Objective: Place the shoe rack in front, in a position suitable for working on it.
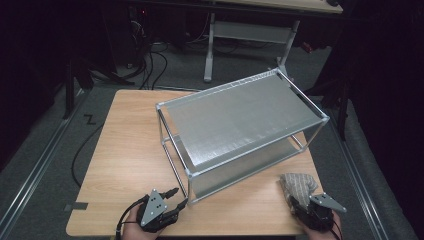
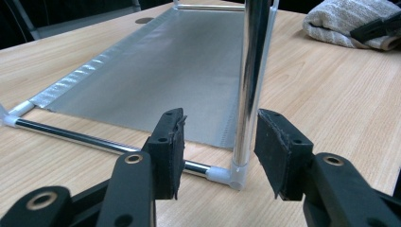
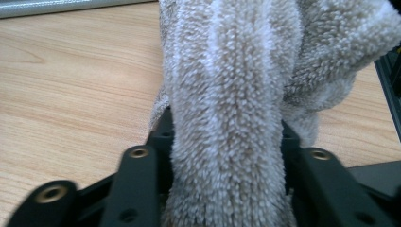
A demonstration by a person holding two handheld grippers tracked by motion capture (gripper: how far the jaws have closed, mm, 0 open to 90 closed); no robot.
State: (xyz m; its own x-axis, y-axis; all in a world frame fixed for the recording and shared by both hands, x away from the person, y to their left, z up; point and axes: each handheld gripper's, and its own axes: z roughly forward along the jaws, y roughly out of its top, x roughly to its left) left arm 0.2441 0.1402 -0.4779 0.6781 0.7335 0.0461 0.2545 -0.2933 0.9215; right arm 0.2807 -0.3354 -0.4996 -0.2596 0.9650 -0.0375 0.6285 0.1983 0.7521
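The right gripper (image 1: 303, 204) is sitting at the table's (image 1: 125, 150) near right corner, its jaws pinching a thick fold of the beige towel (image 3: 236, 94), which is bunching up between them and spilling out just ahead. Over at the left, the left gripper (image 2: 218, 151) is standing open, its pads straddling the shelf rack's (image 1: 240, 120) near corner post (image 2: 248, 85) without touching it.
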